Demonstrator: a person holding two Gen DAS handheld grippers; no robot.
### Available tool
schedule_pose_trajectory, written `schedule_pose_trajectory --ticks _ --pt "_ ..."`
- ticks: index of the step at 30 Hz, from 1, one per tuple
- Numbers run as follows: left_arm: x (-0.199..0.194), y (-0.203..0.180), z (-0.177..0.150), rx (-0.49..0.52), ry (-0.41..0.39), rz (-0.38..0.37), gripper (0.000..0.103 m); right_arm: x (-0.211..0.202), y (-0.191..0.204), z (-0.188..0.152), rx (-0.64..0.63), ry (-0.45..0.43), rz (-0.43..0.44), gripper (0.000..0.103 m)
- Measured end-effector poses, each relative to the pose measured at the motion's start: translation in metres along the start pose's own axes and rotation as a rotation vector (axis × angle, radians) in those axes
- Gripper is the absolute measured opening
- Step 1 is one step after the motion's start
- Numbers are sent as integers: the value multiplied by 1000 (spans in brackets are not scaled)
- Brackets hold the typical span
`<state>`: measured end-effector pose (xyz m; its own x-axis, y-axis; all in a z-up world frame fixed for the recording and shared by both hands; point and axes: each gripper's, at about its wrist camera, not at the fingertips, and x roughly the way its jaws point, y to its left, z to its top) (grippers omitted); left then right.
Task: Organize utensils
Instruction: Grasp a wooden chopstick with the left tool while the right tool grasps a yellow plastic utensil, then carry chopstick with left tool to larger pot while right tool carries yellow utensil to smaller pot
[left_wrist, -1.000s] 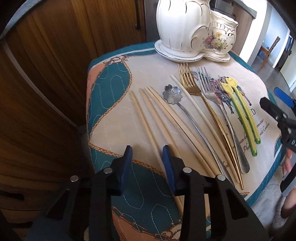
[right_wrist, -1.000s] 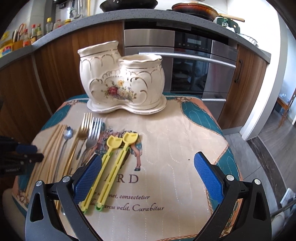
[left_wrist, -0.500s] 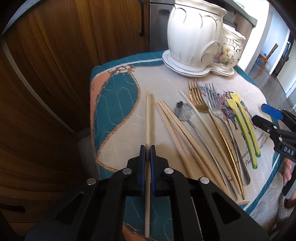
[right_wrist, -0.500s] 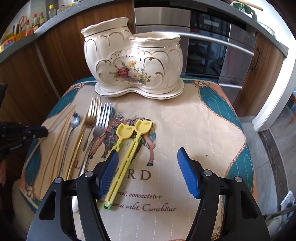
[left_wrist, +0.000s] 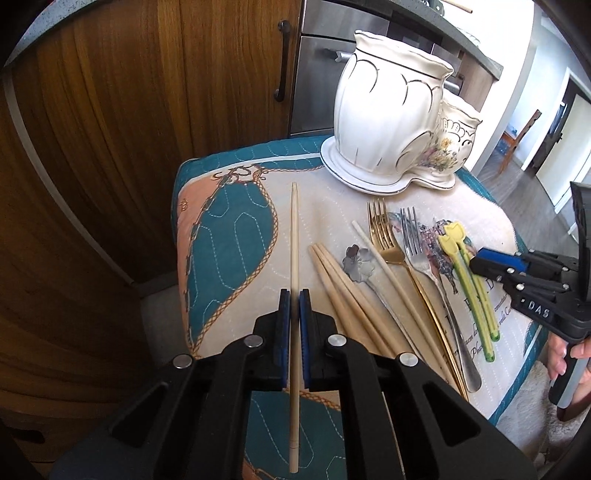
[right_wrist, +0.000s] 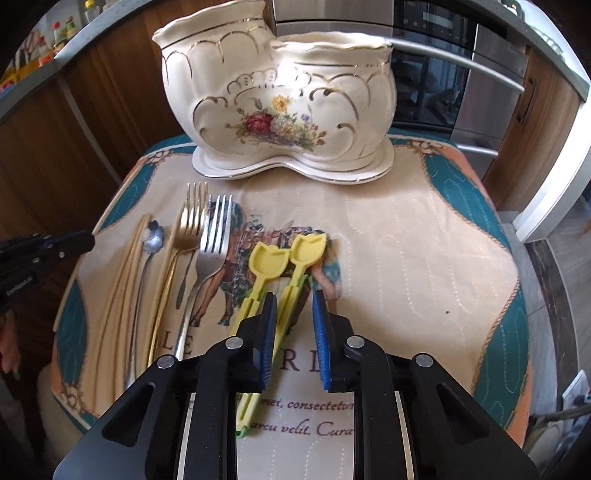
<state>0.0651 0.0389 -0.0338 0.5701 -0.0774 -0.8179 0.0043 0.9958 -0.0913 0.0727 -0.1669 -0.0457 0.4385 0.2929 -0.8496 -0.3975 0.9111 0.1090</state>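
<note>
cloth (right_wrist: 424, 258), lower centre of right wrist view: large "L E", "R D"; script "net, consectetur", "arcu velit. Cura" | right gripper (left_wrist: 480, 266) body, right edge of left wrist view: white "DAS" | left gripper's small label: unreadable

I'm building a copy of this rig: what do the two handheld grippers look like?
Both are matte black plastic frames with round silver pivot bolts and blue pads lining the jaws. The left gripper and the right gripper look alike; seen from the left wrist view, the right one carries small white lettering on its side.
</note>
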Motion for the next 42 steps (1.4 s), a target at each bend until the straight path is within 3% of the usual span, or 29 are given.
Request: schedule_pose_trajectory --ticks 5,7,15,20,24,29,32,38,42 --pt "-2 -1 2 -5 -20 -11 5 8 9 1 -30 5 -21 21" --pt "-4 -1 2 -4 -27 -11 5 7 6 0 -15 -7 -20 11" --pt "-19 2 8 -15 -87 -24 5 -17 -9 -2 27 -95 20 11" --pt "-46 -1 23 -23 -209 -56 5 -53 -18 8 47 -261 87 11" --pt "-78 -12 51 -6 -346 -113 5 -77 -26 34 69 -386 120 11" --pt "-93 -32 94 24 -436 -191 5 -94 -45 73 139 -526 146 11" --pt "-93 -47 124 54 -488 -199 5 -92 -54 99 172 -570 161 11" --pt "-68 -56 171 -8 -570 -257 5 -66 -67 136 262 -612 273 11" --pt "-42 -55 189 -66 -584 -254 5 -42 -70 145 306 -633 270 11"
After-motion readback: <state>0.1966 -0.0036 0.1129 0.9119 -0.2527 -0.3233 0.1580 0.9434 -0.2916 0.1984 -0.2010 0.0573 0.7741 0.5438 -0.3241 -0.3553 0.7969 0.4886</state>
